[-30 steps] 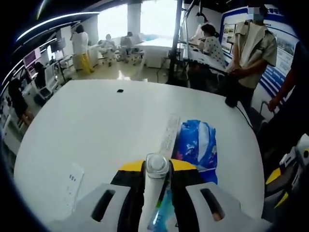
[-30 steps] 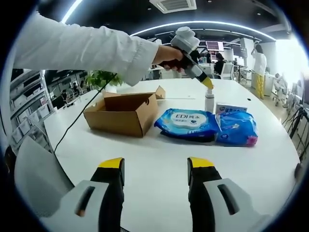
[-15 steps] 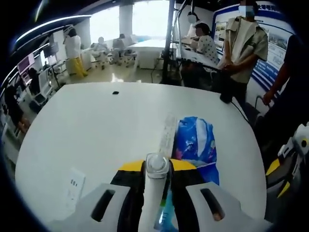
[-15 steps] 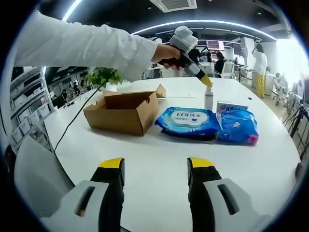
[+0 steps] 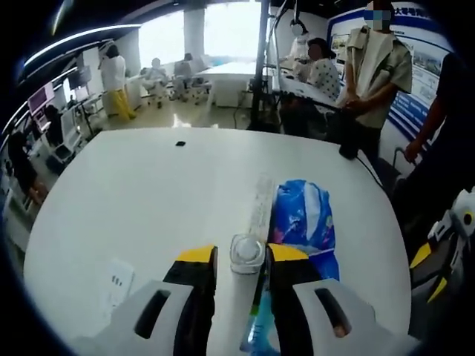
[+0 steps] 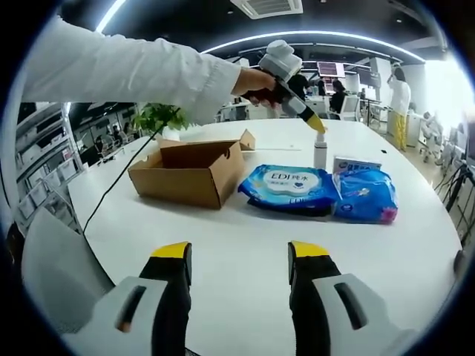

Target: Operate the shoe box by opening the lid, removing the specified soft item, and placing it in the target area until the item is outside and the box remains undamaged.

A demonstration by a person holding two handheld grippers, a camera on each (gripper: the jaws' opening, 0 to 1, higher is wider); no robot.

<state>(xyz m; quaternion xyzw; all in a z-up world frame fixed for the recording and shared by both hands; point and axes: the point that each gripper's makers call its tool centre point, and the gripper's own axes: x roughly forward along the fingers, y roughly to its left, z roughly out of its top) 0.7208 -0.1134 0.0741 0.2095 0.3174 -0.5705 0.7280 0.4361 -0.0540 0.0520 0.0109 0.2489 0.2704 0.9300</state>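
Observation:
An open brown cardboard shoe box [image 6: 189, 172] stands on the white table [image 6: 245, 245], its lid flaps up. Beside it lie a blue wipes pack [image 6: 286, 189] and a blue patterned soft pack [image 6: 364, 196] [image 5: 300, 222]. A small white bottle [image 5: 246, 256] [image 6: 320, 152] stands upright behind the packs. My left gripper [image 5: 243, 256] [image 6: 318, 126], held by a white-sleeved arm, hovers at the bottle's top with its jaws a little apart on either side of the cap. My right gripper [image 6: 239, 256] is open over bare table, well short of the box, with nothing between its fingers.
A small white carton [image 6: 355, 165] [image 5: 260, 204] lies behind the soft pack. A white socket strip [image 5: 115, 278] and a small black object [image 5: 179, 143] lie on the table. A cable [image 6: 111, 193] trails left of the box. People stand beyond the table's far right edge.
The left gripper's jaws have spread slightly away from the bottle's cap. The right gripper, box and packs have not moved.

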